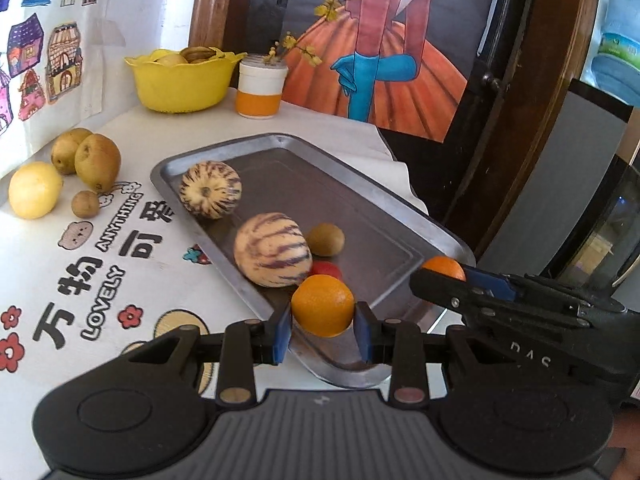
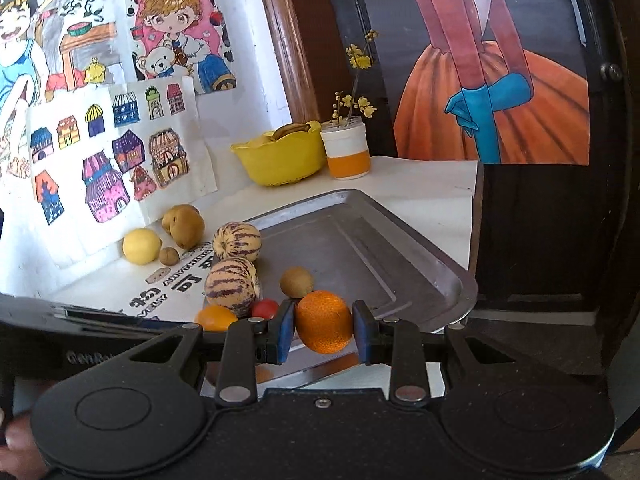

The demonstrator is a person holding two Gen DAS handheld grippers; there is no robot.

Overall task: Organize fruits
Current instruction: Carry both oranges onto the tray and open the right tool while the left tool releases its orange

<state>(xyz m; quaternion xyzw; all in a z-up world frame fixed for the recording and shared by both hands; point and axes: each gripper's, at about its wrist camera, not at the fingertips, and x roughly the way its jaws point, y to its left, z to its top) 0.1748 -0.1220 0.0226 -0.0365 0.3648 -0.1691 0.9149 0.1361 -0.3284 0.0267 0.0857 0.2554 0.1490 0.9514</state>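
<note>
On the bench (image 1: 168, 120) lies a metal tray (image 1: 360, 200) holding two striped melons (image 1: 273, 249). The left tool (image 1: 323, 330) grips an orange (image 1: 322, 305) over the tray's near end; the right tool (image 2: 324, 330) grips a second orange (image 2: 325, 321) just beside it.

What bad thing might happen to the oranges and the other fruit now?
1. Each gripper, left gripper and right gripper, pinches a round orange; either may slip and roll.
2. The metal tray overhangs the table edge, so fruit could roll off.
3. Setting oranges down may bump the small red fruit.
</note>
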